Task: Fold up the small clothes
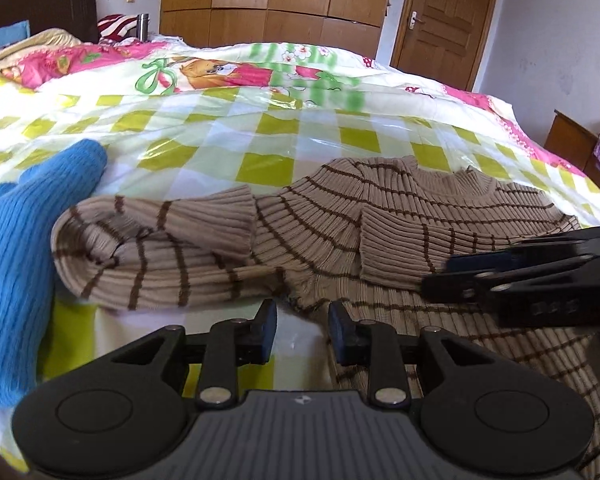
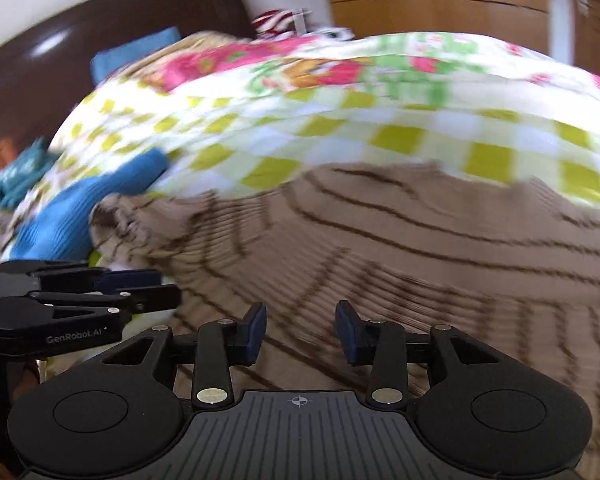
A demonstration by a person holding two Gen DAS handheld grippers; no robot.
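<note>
Flat on the bed (image 1: pixel 300 128), the striped sweater (image 1: pixel 380 216) lay lengthwise left to right, collar facing away; left claw (image 1: pixel 302 330) and right claw (image 2: pixel 301 330) gaped, empty.

A checked quilt (image 1: pixel 228 128) with a cartoon bear print is covering the bed. A wooden wardrobe (image 1: pixel 276 0) is standing against the far wall, and a brown door (image 1: pixel 444 20) is sitting closed to its right. A dark headboard (image 1: pixel 40 0) is rising at the left, with a blue pillow (image 1: pixel 4 36) leaning near it and a metal flask (image 1: pixel 142 26) standing beside a red-and-white striped cloth (image 1: pixel 114 24).
</note>
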